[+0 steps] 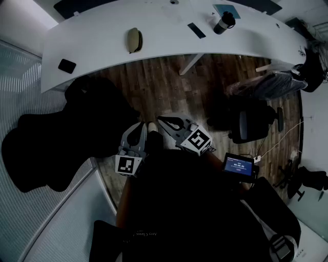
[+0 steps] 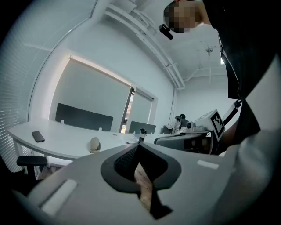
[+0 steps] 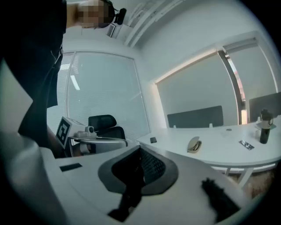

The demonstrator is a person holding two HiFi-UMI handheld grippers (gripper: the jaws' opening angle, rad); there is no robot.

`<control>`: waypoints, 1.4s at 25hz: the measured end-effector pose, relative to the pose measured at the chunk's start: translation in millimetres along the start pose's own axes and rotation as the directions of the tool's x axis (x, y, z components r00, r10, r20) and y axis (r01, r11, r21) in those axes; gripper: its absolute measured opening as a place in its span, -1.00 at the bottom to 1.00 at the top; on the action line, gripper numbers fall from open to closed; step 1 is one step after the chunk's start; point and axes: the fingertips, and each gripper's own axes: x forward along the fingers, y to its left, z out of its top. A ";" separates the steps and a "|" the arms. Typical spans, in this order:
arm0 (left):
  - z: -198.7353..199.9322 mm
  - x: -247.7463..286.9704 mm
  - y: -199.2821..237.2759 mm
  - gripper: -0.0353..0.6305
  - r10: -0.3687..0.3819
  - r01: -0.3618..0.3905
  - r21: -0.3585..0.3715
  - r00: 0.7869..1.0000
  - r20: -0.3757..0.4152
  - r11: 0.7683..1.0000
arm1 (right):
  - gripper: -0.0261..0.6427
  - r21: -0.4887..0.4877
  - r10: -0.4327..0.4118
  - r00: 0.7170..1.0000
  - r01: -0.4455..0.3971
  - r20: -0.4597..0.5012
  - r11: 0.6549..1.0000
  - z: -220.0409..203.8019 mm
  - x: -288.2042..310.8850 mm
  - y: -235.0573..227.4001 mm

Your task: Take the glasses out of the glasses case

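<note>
The glasses case is a beige oval that lies on the curved white table, far ahead of both grippers. It shows small in the left gripper view, and in the right gripper view its lid looks partly raised. My left gripper and right gripper hang close to my body over the wooden floor, side by side, well short of the table. In each gripper's own view the jaws meet with nothing between them: left, right.
On the table lie a black phone, a flat black item, a dark tumbler and a blue notebook. A black chair stands left, an office chair right. A small lit screen is near my right arm.
</note>
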 end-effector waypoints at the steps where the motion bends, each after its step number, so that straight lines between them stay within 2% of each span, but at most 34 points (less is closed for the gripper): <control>1: -0.6 -2.1 8.9 -0.88 0.018 -0.018 -0.005 1.000 -0.001 1.000 | -0.90 -0.007 0.013 1.000 -0.013 -0.001 1.000 2.8 7.8 0.4; 5: -0.1 -4.1 35.4 -0.88 0.062 -0.062 -0.016 0.998 -0.008 0.998 | -0.90 -0.019 0.040 0.999 -0.040 0.002 0.999 11.3 32.3 -1.7; 9: 3.9 -1.9 52.8 -0.88 0.062 -0.064 -0.037 0.998 -0.032 0.997 | -0.90 -0.033 0.029 1.000 -0.029 0.002 0.999 14.4 49.3 -2.6; 12: 1.1 -1.0 66.1 -0.88 0.047 -0.047 -0.013 0.999 -0.017 0.999 | -0.90 -0.035 0.034 0.999 -0.035 -0.007 0.999 15.1 56.7 -1.2; 16: -1.9 -1.6 74.6 -0.88 0.066 -0.067 -0.036 0.998 -0.022 0.997 | -0.90 -0.039 0.048 0.999 -0.049 -0.016 0.998 13.8 63.9 -0.3; 19: -6.6 1.9 73.9 -0.88 0.072 -0.073 -0.038 0.997 -0.028 0.997 | -0.90 -0.035 0.058 0.998 -0.058 -0.012 0.998 14.4 67.0 -4.2; 23: -8.6 11.8 71.5 -0.88 0.067 -0.067 -0.007 0.997 -0.023 0.998 | -0.90 -0.053 0.075 0.997 -0.074 0.014 0.996 21.6 71.1 -15.7; 26: 0.1 26.0 66.7 -0.88 0.079 -0.080 -0.015 0.996 -0.051 0.997 | -0.90 -0.053 0.084 0.996 -0.083 0.014 0.995 30.1 68.5 -29.3; 30: 6.9 49.4 62.8 -0.88 0.066 -0.065 0.010 0.997 -0.045 0.998 | -0.90 -0.062 0.072 0.997 -0.070 0.029 0.996 42.1 62.4 -54.4; 35: 19.5 82.5 52.4 -0.88 0.061 -0.062 -0.006 0.996 -0.058 0.998 | -0.90 -0.067 0.061 0.997 -0.058 0.045 0.996 49.0 56.8 -82.8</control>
